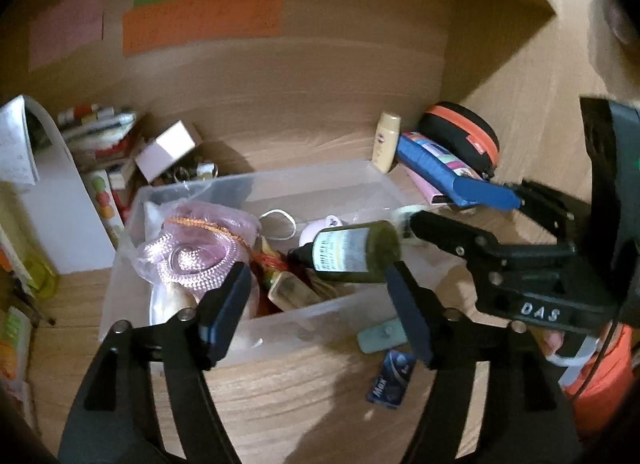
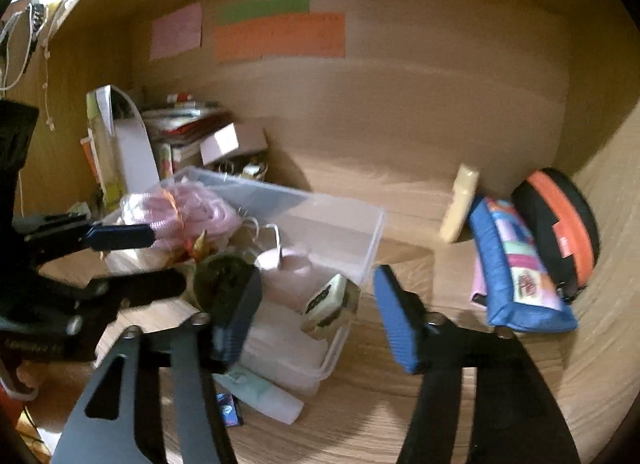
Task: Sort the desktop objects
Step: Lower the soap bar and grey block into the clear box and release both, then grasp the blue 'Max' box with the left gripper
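A dark green bottle [image 1: 352, 252] with a pale label lies tilted over the clear plastic bin [image 1: 312, 316], just beyond my left gripper [image 1: 316, 292]. The gripper's jaws stand wide apart; the bottle sits near the right fingertip and the left pad is well clear of it. In the right wrist view the bottle's round base [image 2: 224, 284] shows beside the left finger. My right gripper [image 2: 316, 304] is open, and a small pale object with dark markings [image 2: 328, 304] hangs blurred between its fingers, over the bin's near corner [image 2: 348, 203], untouched.
A pink mesh bag [image 1: 192, 256] fills the bin's left half. A blue pencil case [image 2: 516, 268], a black-and-orange round case [image 2: 560, 223] and a cream bottle [image 2: 460, 203] stand at the right. A mint-green item [image 1: 380, 336] and a blue packet [image 1: 392, 384] lie before the bin. Books and a white box [image 1: 168, 149] crowd the left.
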{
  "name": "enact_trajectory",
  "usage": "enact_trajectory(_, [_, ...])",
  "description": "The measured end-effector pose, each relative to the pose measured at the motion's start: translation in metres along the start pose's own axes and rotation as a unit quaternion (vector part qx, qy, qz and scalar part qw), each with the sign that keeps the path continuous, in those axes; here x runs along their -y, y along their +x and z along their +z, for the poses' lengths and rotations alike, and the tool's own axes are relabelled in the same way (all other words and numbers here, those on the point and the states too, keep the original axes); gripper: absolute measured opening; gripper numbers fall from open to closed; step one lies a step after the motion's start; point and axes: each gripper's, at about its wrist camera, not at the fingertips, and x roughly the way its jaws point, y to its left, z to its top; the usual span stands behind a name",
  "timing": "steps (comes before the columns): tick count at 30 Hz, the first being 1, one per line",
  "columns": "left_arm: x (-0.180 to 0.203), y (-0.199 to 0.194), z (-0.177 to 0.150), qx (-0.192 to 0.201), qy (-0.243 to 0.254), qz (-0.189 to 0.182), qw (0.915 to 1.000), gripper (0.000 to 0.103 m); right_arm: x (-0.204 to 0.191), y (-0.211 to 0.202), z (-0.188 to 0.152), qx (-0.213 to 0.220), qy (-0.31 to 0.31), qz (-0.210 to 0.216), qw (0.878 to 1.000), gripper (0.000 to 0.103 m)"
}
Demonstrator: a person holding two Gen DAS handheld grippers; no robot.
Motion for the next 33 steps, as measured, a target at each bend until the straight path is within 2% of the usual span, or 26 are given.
enact_trajectory(4, [0.016, -0.010, -0.008, -0.005, 0.019, 0.010, 0.9998, 0.074, 0.004, -0.013, -0.001, 0.007, 0.006, -0.011, 1.000, 0.079])
enact_trajectory(6, [0.021, -0.010, -0.016, -0.018, 0.021, 0.002, 0.9996, 0.074, 0.009, -0.018, -0.005, 0.004, 0.011, -0.016, 1.000, 0.082])
enact_trajectory(11, [0.036, 0.008, -0.043, -0.075, 0.038, -0.011, 0.9964, 0.074, 0.025, -0.027, -0.022, -0.023, 0.034, -0.031, 0.999, 0.083])
enact_trajectory(16, [0.049, 0.042, -0.059, -0.143, 0.050, -0.012, 0.9883, 0.074, 0.037, -0.028, -0.039, -0.048, 0.057, -0.051, 0.996, 0.084])
enact_trajectory(20, [0.050, 0.057, -0.061, -0.159, 0.051, -0.024, 0.9856, 0.072, 0.040, -0.025, -0.049, -0.068, 0.071, -0.054, 0.994, 0.084])
enact_trajectory(23, [0.053, 0.056, -0.060, -0.155, 0.062, -0.038, 0.9852, 0.054, 0.040, -0.022, -0.052, -0.081, 0.085, -0.037, 0.992, 0.084])
enact_trajectory(25, [0.055, 0.053, -0.062, -0.150, 0.071, -0.046, 0.9851, 0.030, 0.038, -0.019, -0.052, -0.090, 0.094, -0.026, 0.991, 0.084])
enact_trajectory(27, [0.053, 0.050, -0.063, -0.146, 0.073, -0.049, 0.9853, 0.026, 0.036, -0.014, -0.053, -0.098, 0.105, -0.019, 0.989, 0.084])
enact_trajectory(33, [0.038, 0.038, -0.065, -0.131, 0.055, -0.044, 0.9888, 0.026, 0.008, 0.012, -0.058, -0.142, 0.112, 0.028, 0.983, 0.084])
